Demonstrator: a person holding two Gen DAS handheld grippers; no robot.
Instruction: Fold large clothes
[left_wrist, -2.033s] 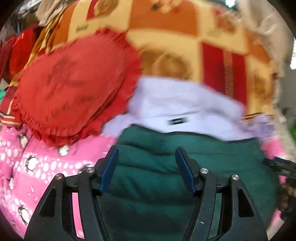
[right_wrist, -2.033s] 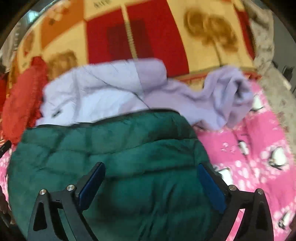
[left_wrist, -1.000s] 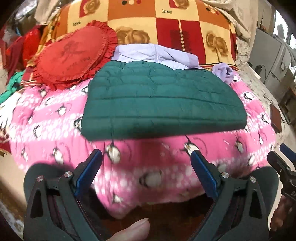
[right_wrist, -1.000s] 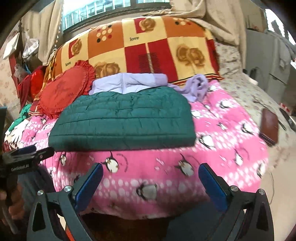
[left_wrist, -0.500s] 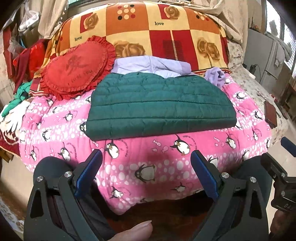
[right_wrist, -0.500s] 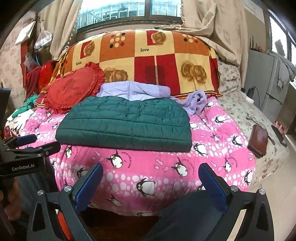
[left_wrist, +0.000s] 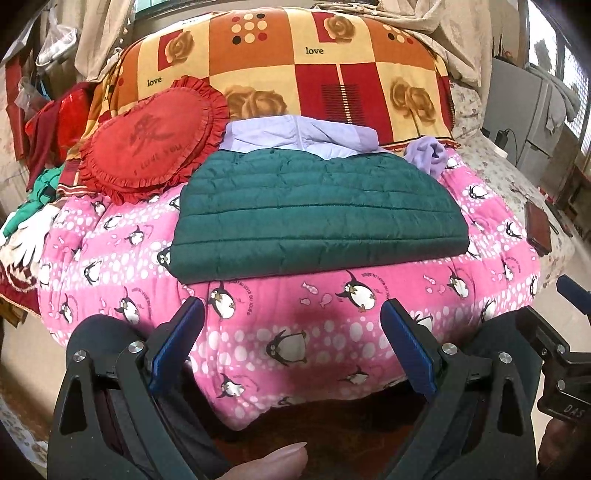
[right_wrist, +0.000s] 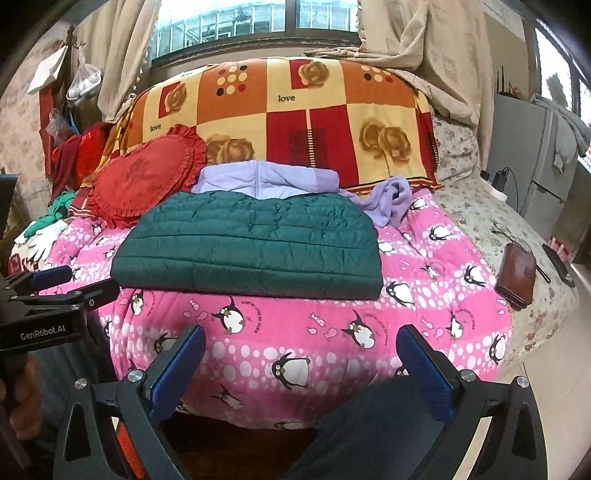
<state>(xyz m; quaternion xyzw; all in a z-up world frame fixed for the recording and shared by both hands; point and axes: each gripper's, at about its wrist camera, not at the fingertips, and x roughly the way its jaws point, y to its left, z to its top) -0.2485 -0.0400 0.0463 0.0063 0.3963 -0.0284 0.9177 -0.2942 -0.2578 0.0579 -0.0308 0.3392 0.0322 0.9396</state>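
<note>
"GenRobot.AI" reads white on the black body of the left gripper (right_wrist: 70, 282) at the right camera's edge, and "love" is printed on the orange, red and yellow checked rose blanket (right_wrist: 295, 110). The dark green quilted puffer jacket (left_wrist: 317, 218) lies folded into a flat rectangle on the pink penguin-print quilt (left_wrist: 295, 332), its far edge overlapping a lilac padded jacket (left_wrist: 295, 136), beside a red frilled heart cushion (left_wrist: 151, 144). Both tongs hang well short of it: left gaping wide, empty; right gripper (right_wrist: 301, 362) equally wide, empty.
</note>
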